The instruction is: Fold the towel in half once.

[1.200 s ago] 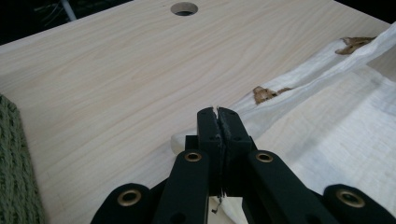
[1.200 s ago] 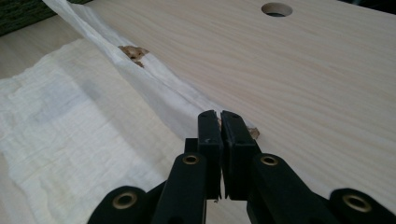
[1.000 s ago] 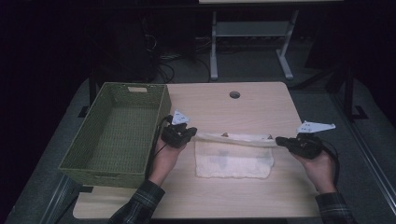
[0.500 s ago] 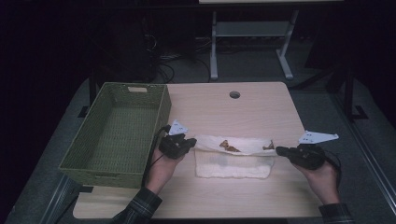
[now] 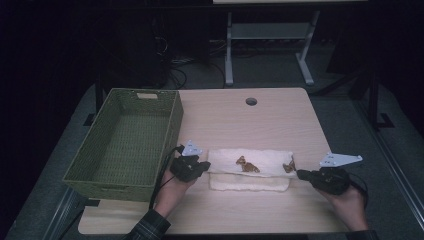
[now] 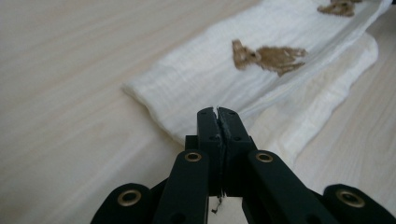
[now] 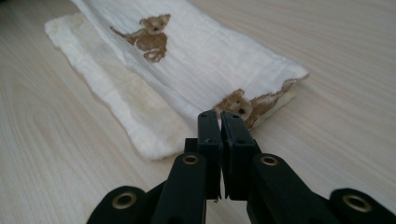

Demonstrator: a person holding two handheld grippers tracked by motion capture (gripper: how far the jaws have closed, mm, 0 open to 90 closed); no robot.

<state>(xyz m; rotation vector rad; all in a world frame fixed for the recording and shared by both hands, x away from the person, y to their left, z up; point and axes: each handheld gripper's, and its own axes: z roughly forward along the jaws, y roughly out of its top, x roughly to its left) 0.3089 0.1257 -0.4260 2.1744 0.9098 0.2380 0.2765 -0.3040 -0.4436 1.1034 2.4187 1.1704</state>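
Grippers both clamp my white bear-print cloth on the table: left gripper pinches its left end, right gripper its right end.

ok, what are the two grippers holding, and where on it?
Both pinch the white cloth: left gripper at its left end, right gripper at its right end, on the upper folded layer.

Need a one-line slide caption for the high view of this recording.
Two hand-held grippers, left and right, pinch opposite ends of a white bear-print cloth being folded on the table beside a green basket.
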